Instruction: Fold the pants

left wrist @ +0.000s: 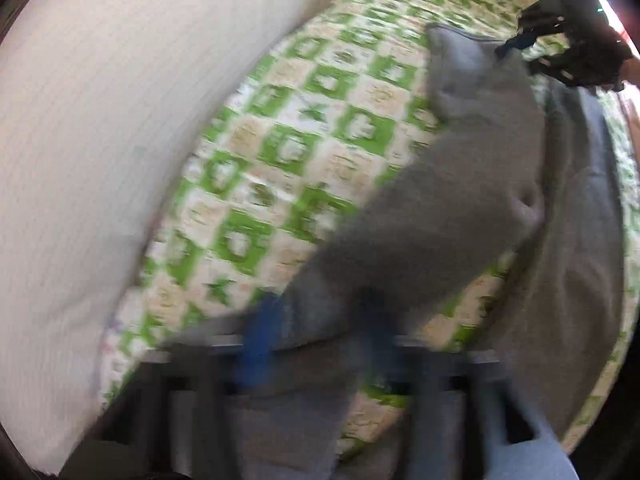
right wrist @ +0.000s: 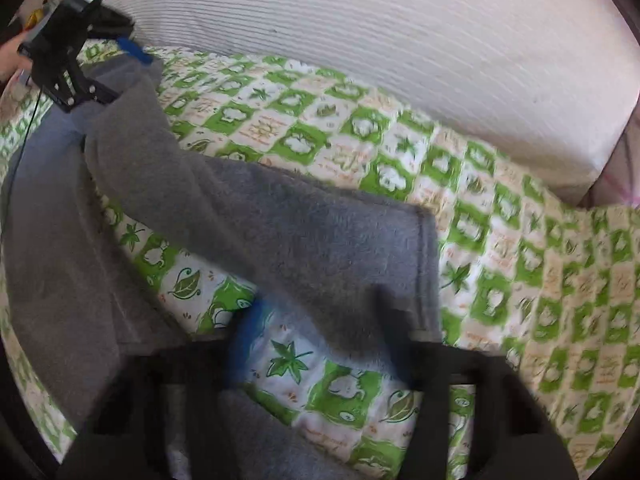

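Tools [right wrist: 316, 328] [left wrist: 316, 320] raised, clamped on pants [right wrist: 280, 232].

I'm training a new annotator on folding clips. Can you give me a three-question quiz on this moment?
1. True or false: the grey pants lie wholly flat on the bedsheet.
2. What is the left gripper gripping? A) white pillow B) pants C) nothing
3. Fill in: part of the pants hangs stretched between the left gripper and the ____ gripper.

Key: 1 false, part of them is lifted; 2 B; 3 right.
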